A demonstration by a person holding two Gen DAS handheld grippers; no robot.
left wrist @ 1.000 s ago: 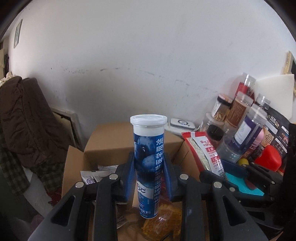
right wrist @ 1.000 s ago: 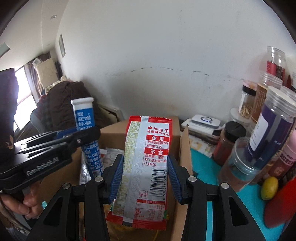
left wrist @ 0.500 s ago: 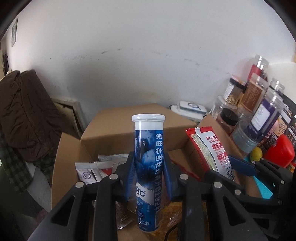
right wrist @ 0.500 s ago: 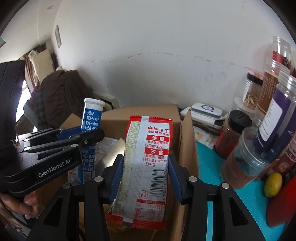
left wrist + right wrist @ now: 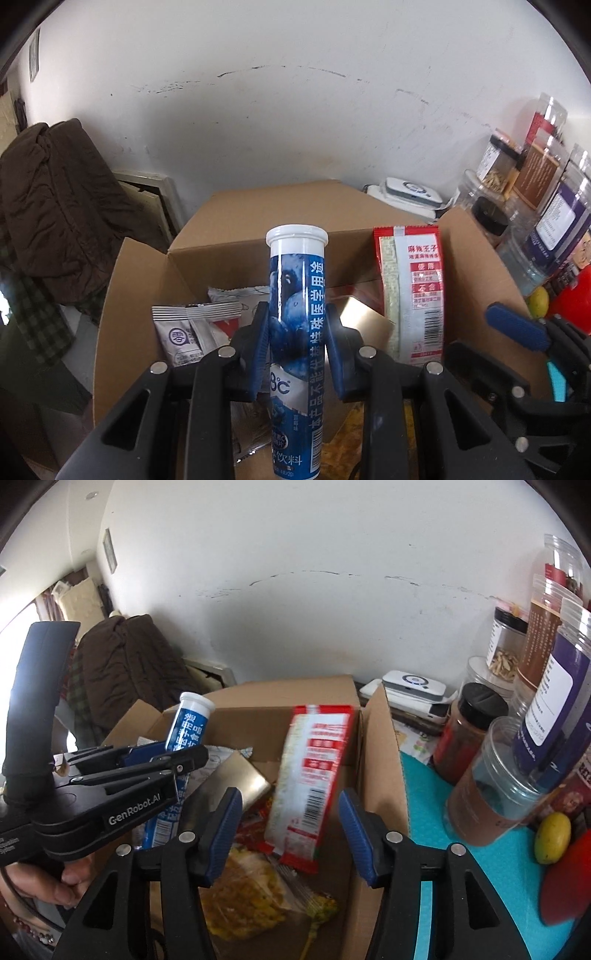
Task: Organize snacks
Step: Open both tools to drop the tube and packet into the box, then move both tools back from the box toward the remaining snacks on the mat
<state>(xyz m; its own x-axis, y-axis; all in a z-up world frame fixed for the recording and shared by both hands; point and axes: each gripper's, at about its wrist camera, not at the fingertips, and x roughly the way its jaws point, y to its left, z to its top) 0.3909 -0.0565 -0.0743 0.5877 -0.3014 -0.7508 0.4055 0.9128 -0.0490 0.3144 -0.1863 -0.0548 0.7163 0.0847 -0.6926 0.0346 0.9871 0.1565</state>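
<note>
My left gripper (image 5: 297, 352) is shut on a blue tube with a white cap (image 5: 297, 332), held upright over the open cardboard box (image 5: 229, 229). In the right wrist view the same tube (image 5: 186, 731) sits in the left gripper (image 5: 173, 771) at the left. My right gripper (image 5: 291, 834) hangs over the box (image 5: 384, 760) and its jaws are opening. The red and white snack packet (image 5: 314, 768) is blurred and tilted between the pads, touching neither, its lower end among the snacks in the box. The left wrist view shows that packet (image 5: 412, 291) against the box's right wall.
Grey sachets (image 5: 192, 328) and a yellow snack bag (image 5: 247, 893) lie in the box. Jars and clear canisters (image 5: 491, 786) crowd the teal mat (image 5: 424, 801) on the right, with a lemon (image 5: 552, 836) and a white device (image 5: 413, 685) by the wall. A brown coat (image 5: 55, 206) hangs left.
The right gripper's jaws have spread and let go of the red packet, which tipped into the box. The left gripper has sunk toward the box with the tube still gripped.
</note>
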